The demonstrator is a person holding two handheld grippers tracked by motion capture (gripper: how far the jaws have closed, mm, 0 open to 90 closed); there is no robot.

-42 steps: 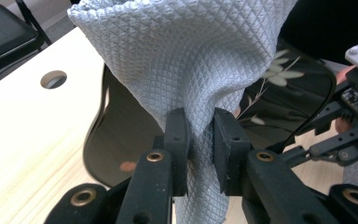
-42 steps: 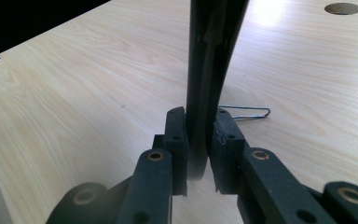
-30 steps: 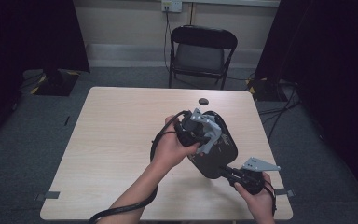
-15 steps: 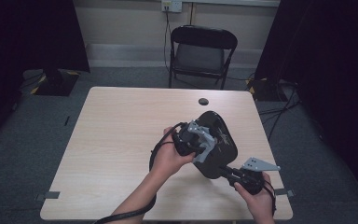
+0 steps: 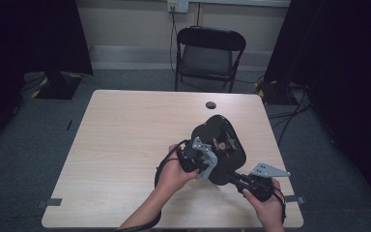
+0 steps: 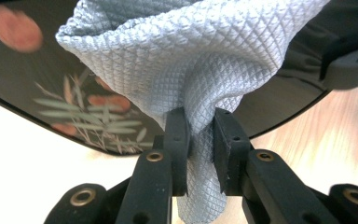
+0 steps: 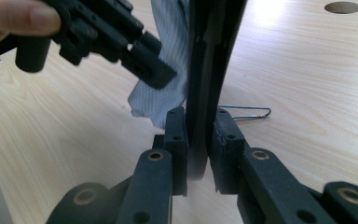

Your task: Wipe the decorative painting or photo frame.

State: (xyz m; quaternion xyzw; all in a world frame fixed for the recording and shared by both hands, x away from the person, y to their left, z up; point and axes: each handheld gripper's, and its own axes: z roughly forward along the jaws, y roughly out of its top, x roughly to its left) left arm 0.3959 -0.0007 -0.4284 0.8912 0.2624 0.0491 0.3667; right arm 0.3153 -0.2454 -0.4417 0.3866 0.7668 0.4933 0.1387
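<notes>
Black tray with a leaf-and-fruit print is held tilted on edge over the right half of the bench, its far rim near the round cable hole. The right hand-held gripper pinches the tray's near edge; in the right gripper view the tray shows edge-on as a thin dark slab between the pressed jaws of that hand-held gripper, with its top cut off by the frame. The left hand-held gripper pinches a grey waffle-weave cloth against the tray face; in the left gripper view its jaws squeeze a bunched fold, the cloth covers much of the tray, and the print is partly blurred. From above the cloth is mostly hidden under the left hand and the grey plate on that hand-held gripper. The cloth hangs behind the left hand-held gripper's black body in the right gripper view. A thin wire loop lies on the bench beside the tray; hard to tell what it is. A folding chair stands past the bench. No readable writing or labels anywhere.
</notes>
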